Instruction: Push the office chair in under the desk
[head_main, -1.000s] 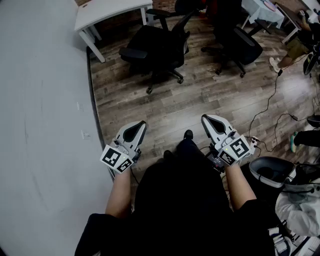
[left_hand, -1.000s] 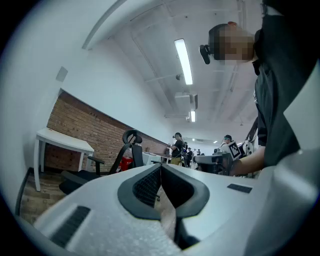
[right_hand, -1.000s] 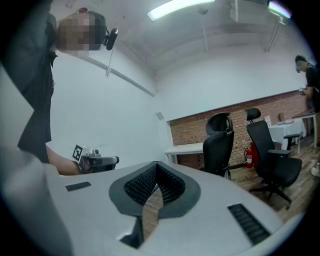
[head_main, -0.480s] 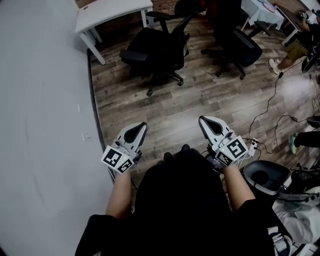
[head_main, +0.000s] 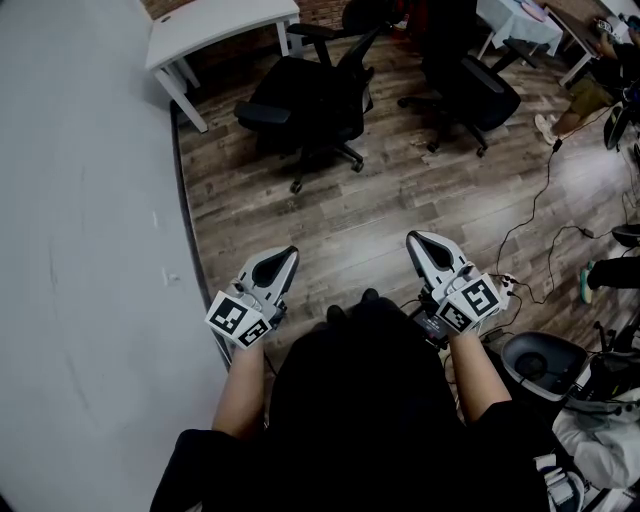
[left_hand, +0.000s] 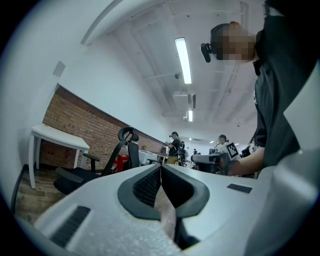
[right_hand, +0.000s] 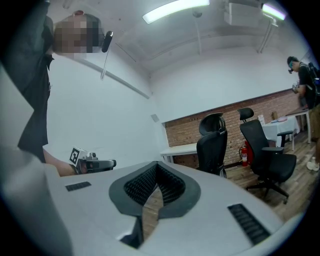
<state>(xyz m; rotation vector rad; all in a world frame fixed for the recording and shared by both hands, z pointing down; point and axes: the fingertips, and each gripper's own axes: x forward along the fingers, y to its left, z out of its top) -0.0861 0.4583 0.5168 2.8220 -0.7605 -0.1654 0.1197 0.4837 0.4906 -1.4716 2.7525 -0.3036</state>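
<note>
At head-view left, wall (head_main: 80, 250): plain pale surface bordering the wood floor (head_main: 400, 200).
Head view only: floor planks from above; castor bases of the office chair (head_main: 305, 95) and the second chair (head_main: 470, 85); a cable (head_main: 540, 205) trailing over the boards at right.
Left gripper view only: ceiling light strips (left_hand: 183, 60); standing people (left_hand: 173, 146) far off; one chair in frame.
Right gripper view only: both chairs upright, side by side before the brick wall (right_hand: 220, 122).
Count, desks: one white desk (head_main: 215, 20) against the wall at top left; one further white table (head_main: 520, 20) at top right.
Count, chairs: two, both black.
Count, grippers: two, left gripper (head_main: 284, 257) and right gripper (head_main: 416, 241), with one marker cube (head_main: 237, 318) each.
Office chair, appearance: black seat, tall back with headrest, two armrests, star base on castors.
Office chair, location: on open floor just right of the desk, not under it; seat on the desk side, back on the far side; well apart from both grippers.
Left gripper, state: jaws closed together, pads meeting at the tip, nothing between them.
Right gripper, state: jaws closed together, pads meeting at the tip, nothing between them.
</note>
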